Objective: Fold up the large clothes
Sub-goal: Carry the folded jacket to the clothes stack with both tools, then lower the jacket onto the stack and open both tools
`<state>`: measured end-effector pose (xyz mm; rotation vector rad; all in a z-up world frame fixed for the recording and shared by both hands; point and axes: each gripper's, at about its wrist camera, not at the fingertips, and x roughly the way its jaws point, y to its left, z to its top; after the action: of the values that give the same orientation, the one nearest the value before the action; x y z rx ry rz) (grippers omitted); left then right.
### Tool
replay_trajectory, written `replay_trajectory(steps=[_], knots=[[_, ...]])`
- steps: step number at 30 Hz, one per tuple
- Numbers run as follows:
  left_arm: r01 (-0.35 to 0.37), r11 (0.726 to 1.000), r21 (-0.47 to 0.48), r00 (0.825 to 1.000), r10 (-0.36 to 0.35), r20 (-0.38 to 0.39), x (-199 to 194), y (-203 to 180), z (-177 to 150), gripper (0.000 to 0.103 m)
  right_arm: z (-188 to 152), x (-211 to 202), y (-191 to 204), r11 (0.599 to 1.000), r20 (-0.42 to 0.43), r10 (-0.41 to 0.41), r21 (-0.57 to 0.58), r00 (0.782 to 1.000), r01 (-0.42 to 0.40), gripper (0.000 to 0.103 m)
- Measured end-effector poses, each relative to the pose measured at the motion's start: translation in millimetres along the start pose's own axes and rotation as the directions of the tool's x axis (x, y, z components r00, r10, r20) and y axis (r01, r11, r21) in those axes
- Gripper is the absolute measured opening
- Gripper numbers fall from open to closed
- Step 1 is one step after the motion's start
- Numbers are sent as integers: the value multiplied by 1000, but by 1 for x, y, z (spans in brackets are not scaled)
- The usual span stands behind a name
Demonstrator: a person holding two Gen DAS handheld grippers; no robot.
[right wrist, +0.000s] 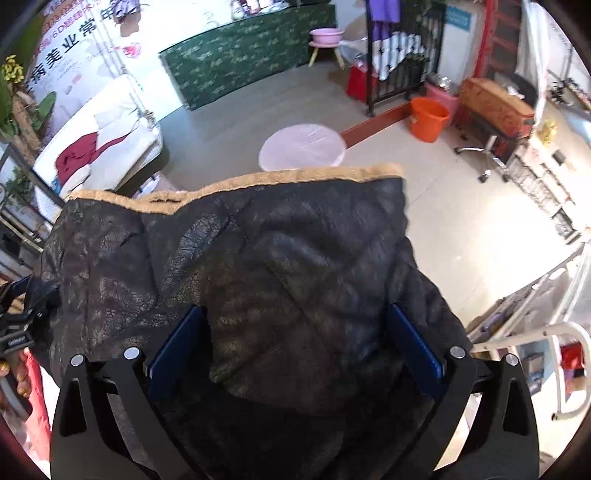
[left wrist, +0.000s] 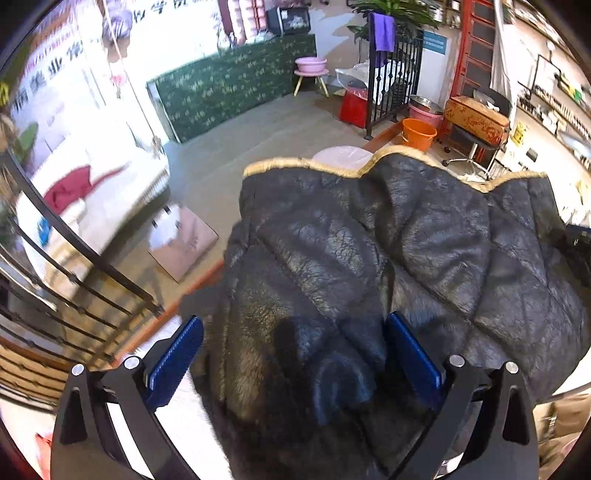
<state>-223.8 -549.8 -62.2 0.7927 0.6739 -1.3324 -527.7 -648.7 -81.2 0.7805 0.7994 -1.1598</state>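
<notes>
Daylight is falling across a grey tiled floor (right wrist: 280,110). A green patterned counter (right wrist: 251,51) is standing ahead, a pink basin (right wrist: 325,35) on a stool beside it. A black railing (right wrist: 402,55) is rising ahead right, an orange bucket (right wrist: 428,118) near its foot. A white bed (right wrist: 99,136) is sitting ahead left.
</notes>
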Motion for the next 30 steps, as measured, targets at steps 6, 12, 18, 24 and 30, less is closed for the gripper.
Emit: replay_trajectory(steps=[6,12,18,24,30], knots=[[-26,1000,-16,999,27,35,-47,-3,-8,97,-15,-56,16,998,26,-48,34,999,47,98],[-17,1000,-15,1000,17,-2,-93,-6,-13,97,-45,-112,51,992,-33,-115,-48,993,114,98],[16,998,-67,999,-18,-35,-128,-3,-20,97,-66,-149,70,988,-25,-145,-57,989,143,98],[-17,999,-45,997,13,-80,-138,-22,-27,97,-75,-150,83,982,-50,-181,-56,982,178,98],[39,999,-26,985,-43,-169,-127,-39,-34,97,-82,-145,95,976,-81,-214,-70,974,208,98]])
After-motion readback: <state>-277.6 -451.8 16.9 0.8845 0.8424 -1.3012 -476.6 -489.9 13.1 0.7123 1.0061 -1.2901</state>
